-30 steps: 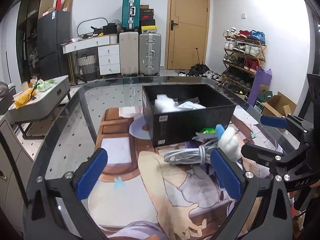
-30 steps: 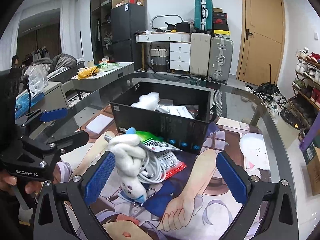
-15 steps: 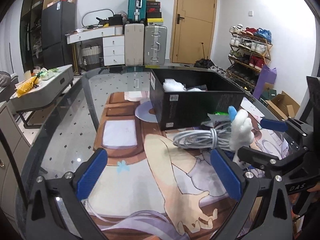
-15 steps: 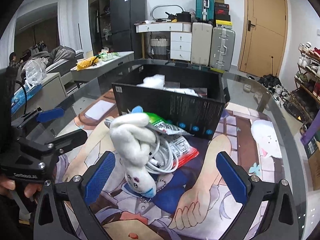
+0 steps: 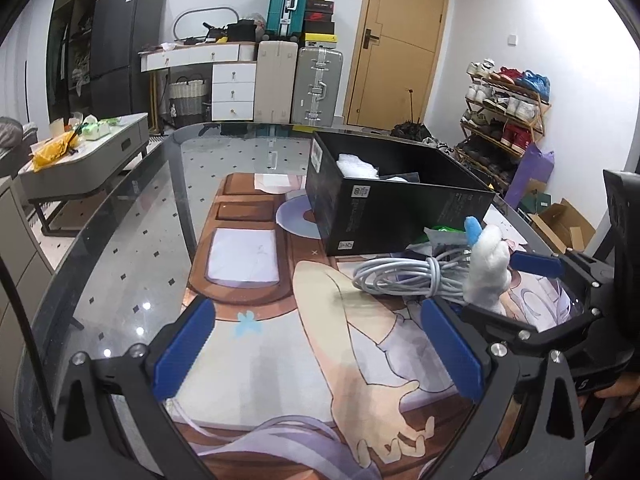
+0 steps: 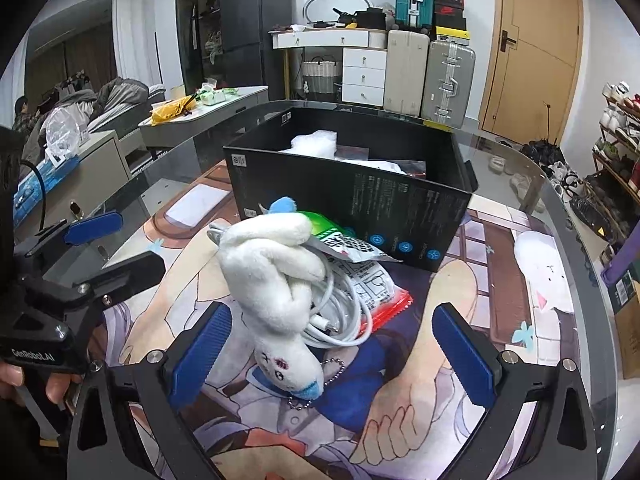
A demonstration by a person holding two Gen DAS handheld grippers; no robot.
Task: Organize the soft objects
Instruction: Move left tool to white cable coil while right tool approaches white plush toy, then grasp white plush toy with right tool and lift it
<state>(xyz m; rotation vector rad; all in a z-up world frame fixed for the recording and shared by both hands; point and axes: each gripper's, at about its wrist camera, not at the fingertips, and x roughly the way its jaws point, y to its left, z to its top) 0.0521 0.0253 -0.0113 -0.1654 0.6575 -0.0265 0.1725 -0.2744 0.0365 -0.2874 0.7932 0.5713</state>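
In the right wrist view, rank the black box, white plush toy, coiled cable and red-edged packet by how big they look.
1. black box
2. white plush toy, though it sits much nearer the camera, which inflates it
3. coiled cable and red-edged packet: both partly hidden, so I won't rank them.

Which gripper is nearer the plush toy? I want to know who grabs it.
Right. The plush toy stands just ahead of the right gripper, beside its left finger. The left gripper sits open to the toy's left, farther off, with the cable between.
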